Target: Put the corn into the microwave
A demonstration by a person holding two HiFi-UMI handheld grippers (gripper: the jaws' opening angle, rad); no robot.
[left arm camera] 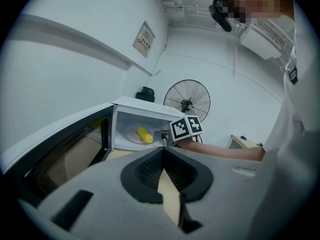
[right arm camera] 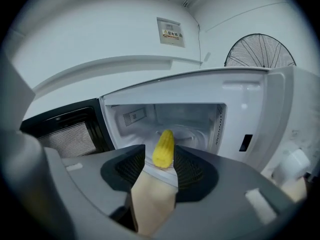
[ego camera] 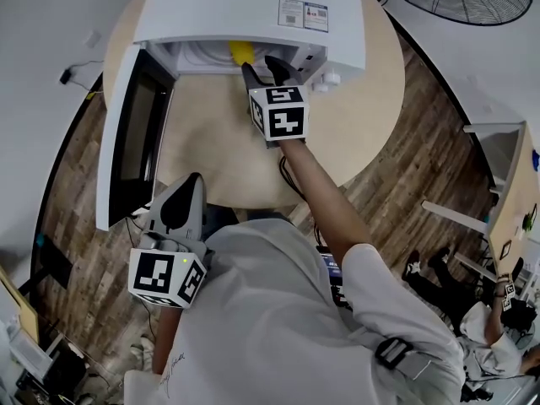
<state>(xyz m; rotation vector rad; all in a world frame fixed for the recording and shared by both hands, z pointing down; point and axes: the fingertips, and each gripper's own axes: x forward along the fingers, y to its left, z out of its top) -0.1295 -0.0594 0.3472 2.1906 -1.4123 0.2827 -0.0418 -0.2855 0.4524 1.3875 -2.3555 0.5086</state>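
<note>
Far left of the head view: the microwave door (ego camera: 126, 133) stands fully open.

Lower left: your left gripper (ego camera: 192, 184) hangs well back from the opening. Its jaws are together and nothing is in them.

Upper centre: the corn (ego camera: 240, 51) lies inside the microwave (ego camera: 253, 7), on the glass plate (left arm camera: 131, 137).

Just right of the corn: your right gripper (ego camera: 263, 66) sits at the cavity mouth. Its jaws are apart and the pads appear clear of the cob.

Judged status: placement looks done. 1 action is left, which is to draw the right gripper out of the opening. The task names no door closing.
</note>
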